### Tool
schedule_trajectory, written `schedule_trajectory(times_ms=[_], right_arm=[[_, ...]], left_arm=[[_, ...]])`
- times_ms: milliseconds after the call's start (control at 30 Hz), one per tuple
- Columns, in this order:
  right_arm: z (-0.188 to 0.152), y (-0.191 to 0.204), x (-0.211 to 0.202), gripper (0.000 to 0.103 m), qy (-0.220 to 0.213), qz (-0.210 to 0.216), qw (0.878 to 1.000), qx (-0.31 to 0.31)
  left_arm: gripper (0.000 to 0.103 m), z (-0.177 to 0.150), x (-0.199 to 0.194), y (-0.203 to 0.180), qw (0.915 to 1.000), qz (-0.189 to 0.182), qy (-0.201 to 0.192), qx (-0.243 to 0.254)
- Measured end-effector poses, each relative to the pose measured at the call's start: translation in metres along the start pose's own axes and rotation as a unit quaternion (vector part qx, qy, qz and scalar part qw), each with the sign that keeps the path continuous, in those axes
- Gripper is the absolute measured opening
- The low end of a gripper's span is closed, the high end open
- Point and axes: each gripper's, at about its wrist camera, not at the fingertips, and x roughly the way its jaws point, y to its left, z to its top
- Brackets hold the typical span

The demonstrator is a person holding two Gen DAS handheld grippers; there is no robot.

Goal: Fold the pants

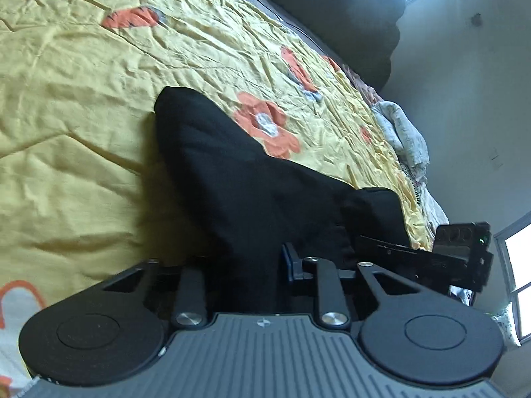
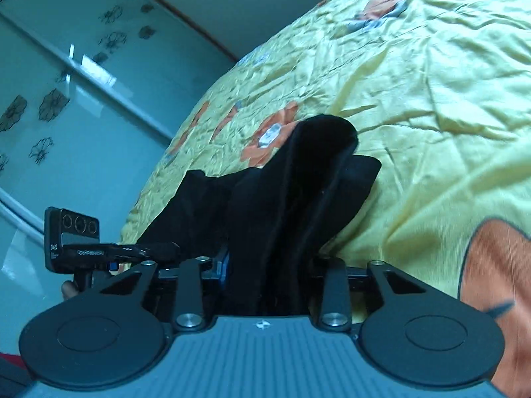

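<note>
Black pants (image 1: 215,165) lie bunched on a yellow bedspread (image 1: 83,99) printed with orange flowers. In the left wrist view the dark cloth runs down between the jaws of my left gripper (image 1: 252,265), which is shut on it; the fingertips are buried in the fabric. The right wrist view shows the same pants (image 2: 298,182) rising in folds from my right gripper (image 2: 268,265), shut on another part of the cloth. Each gripper appears in the other's view: the right gripper (image 1: 464,255) at the bed's edge, the left gripper (image 2: 73,242) at the left.
The bedspread (image 2: 431,99) stretches wide beyond the pants. A dark padded headboard (image 1: 332,16) stands at the far end, with crumpled pale cloth (image 1: 401,132) by the bed's edge. Glass wardrobe doors (image 2: 66,99) with flower prints stand beside the bed.
</note>
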Motion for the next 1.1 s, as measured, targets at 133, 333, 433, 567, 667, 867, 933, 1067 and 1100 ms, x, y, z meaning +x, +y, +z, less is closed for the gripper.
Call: schedule_trajectory(times_ms=[133,333,433,567,667,867,933,1067,1100], right_arm=[[-0.003,0.02,-0.005,0.029,-0.022,-0.016,1.0,-0.016],[0.021,0.064,0.004,0.029,-0.04,-0.002,0.996,-0.079],[0.036,0.078,0.019,0.029,-0.052,-0.001,0.994,-0.1],[0.056,0.089,0.049,0.029,-0.06,-0.004,0.993,-0.104],[0.072,0.093,0.073,0.029,-0.063,-0.008,0.992,-0.111],[0.101,0.09,0.129,0.029,-0.066,-0.026,0.993,-0.099],[0.104,0.086,0.147,0.029,-0.053,-0.045,0.993,-0.099],[0.105,0.08,0.167,0.046,-0.028,-0.102,0.989,-0.1],[0.105,0.077,0.166,0.049,-0.026,-0.104,0.99,-0.095]], left_arm=[[0.018,-0.005,-0.016,-0.01,0.9986,0.02,-0.033,0.035],[0.017,0.005,-0.05,-0.034,0.9874,0.065,-0.096,0.107],[0.017,0.022,-0.063,-0.034,0.9819,0.086,-0.122,0.116],[0.017,0.049,-0.077,-0.023,0.9781,0.111,-0.133,0.116],[0.017,0.07,-0.079,-0.014,0.9736,0.13,-0.141,0.124],[0.017,0.103,-0.066,0.017,0.9662,0.164,-0.159,0.12],[0.017,0.11,-0.056,0.03,0.9685,0.174,-0.144,0.106],[0.021,0.109,-0.042,0.048,0.9693,0.189,-0.131,0.086],[0.038,0.109,-0.041,0.053,0.9701,0.189,-0.131,0.077]])
